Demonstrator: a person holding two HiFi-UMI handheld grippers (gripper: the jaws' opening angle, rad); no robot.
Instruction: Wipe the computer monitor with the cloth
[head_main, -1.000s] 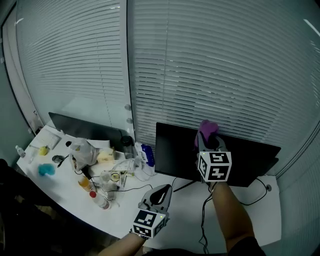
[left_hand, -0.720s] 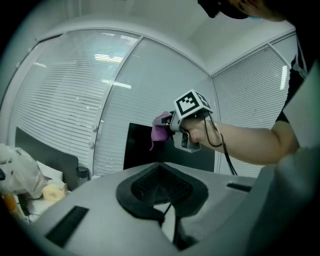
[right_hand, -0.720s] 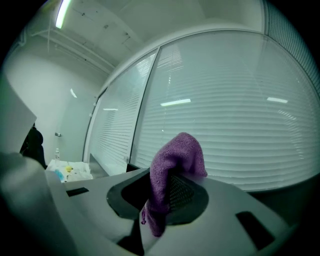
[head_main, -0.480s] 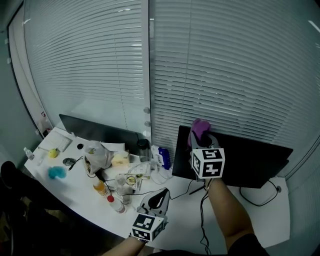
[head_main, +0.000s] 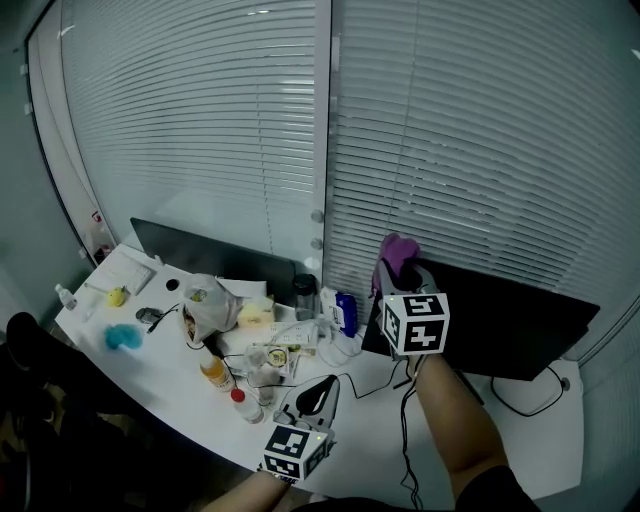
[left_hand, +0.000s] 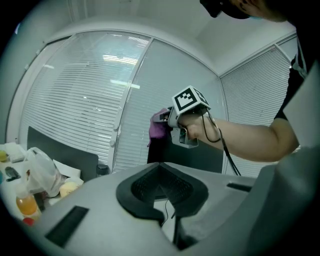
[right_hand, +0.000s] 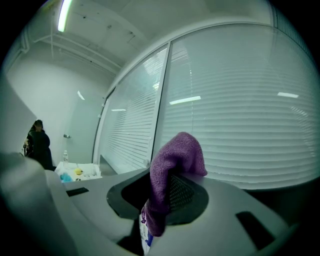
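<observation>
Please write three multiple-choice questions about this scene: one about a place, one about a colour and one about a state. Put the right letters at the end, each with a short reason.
1. Where is the cloth?
A. On the floor
B. By the top left corner of the nearer monitor
C. Inside a drawer

2. What colour is the cloth?
A. Purple
B. Yellow
C. White

3. What is the state of the right tool?
A. Open and empty
B. Shut on a pen
C. Shut on the cloth

Answers:
1 B: the head view shows the cloth raised at that corner.
2 A: it looks purple in all three views.
3 C: the right gripper view shows the cloth pinched between the jaws.
</observation>
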